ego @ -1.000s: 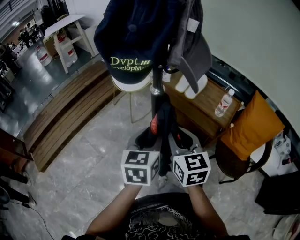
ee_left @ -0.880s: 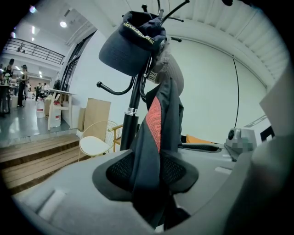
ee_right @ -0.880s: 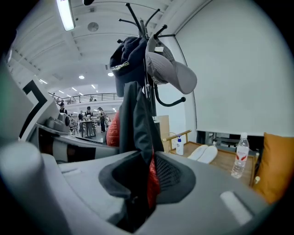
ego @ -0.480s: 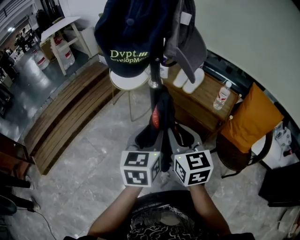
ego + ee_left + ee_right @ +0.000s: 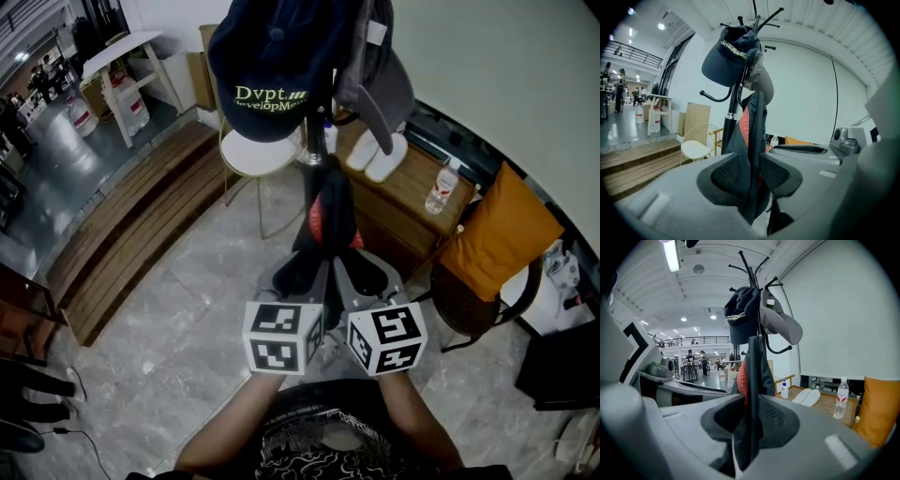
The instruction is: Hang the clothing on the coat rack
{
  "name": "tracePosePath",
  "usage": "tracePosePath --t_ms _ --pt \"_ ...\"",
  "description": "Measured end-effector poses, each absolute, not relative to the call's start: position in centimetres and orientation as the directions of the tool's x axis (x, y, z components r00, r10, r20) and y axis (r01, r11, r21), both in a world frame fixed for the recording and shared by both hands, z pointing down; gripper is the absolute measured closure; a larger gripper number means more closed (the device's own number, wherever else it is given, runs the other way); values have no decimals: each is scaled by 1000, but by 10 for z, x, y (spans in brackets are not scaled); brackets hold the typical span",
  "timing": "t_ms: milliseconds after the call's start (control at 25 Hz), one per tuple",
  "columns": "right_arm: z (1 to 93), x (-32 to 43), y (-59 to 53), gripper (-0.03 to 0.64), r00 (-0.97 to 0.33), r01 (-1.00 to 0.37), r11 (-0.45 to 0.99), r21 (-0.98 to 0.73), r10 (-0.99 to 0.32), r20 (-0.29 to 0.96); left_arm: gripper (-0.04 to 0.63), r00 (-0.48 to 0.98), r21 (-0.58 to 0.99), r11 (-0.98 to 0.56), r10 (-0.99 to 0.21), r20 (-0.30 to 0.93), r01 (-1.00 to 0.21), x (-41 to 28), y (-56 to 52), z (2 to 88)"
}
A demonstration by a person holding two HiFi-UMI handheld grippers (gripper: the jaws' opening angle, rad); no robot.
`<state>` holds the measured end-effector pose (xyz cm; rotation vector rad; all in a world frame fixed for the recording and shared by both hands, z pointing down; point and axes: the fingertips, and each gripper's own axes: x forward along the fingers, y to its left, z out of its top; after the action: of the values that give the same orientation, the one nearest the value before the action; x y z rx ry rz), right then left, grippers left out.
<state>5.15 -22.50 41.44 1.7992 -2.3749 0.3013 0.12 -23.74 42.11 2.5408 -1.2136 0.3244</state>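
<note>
From the head view, my worry is that the dark garment runs up along the pole of the coat rack and ends under the navy cap and the grey cap, so I cannot tell whether it is caught on a hook. If I let go without that being sure, it would likely slide down the pole to the floor. Pushing up blindly could also knock a cap off. My left gripper and right gripper sit side by side at the garment's lower end, just in front of the pole. In the left gripper view, both pads are clamped on a fold of the dark cloth, which rises straight up from the jaws with a red patch showing. The pole stands just behind it. A thin pinch like this could slip if the fabric drags on a hook. In the right gripper view, those jaws are likewise closed on the garment's edge, and the cloth hangs taut between them and the hooks above, below both caps.
</note>
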Motion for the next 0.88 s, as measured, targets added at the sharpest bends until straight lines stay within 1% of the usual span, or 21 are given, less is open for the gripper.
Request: tracePosePath --t_ms 240,640,880 --pt "413 41 -211 535 -277 -961 273 -52 -931 237 460 617 164 -600 -716 326 -783 -4 -226 420" --pt "414 29 -183 557 -285 -958 283 -44 -927 244 464 627 177 -607 -704 333 -775 -10 -202 423" --pt "415 25 -165 568 -282 -959 279 -49 -927 248 495 634 187 -610 -699 329 -770 -14 -185 425"
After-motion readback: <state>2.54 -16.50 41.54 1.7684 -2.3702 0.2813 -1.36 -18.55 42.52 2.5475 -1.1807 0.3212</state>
